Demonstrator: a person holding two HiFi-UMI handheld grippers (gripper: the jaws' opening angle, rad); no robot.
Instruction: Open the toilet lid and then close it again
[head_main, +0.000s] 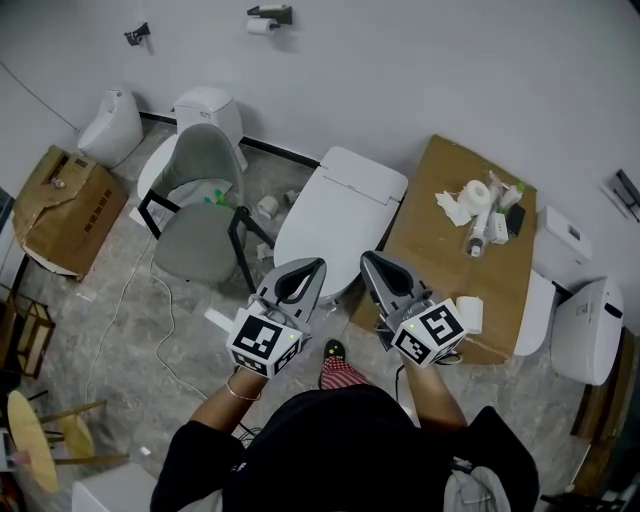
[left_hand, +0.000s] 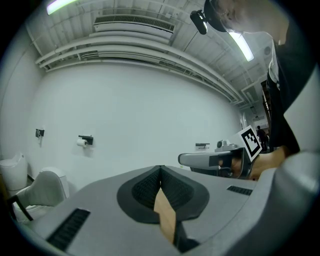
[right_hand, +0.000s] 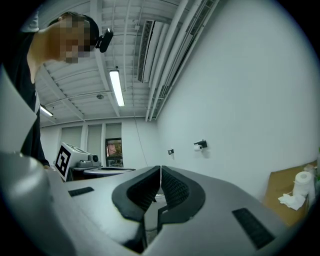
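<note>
My left gripper (head_main: 314, 266) and right gripper (head_main: 369, 259) both clenched, empty, held above near edge of closed toilet lid (head_main: 335, 212).

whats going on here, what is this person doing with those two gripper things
A person stands over a white toilet with a gripper in each hand. The left gripper and the right gripper are both shut and empty, held near the front end of the lid. No contact with it shows. The lid lies down, closed. Whether it has been opened yet can't be told from this moment.
</note>
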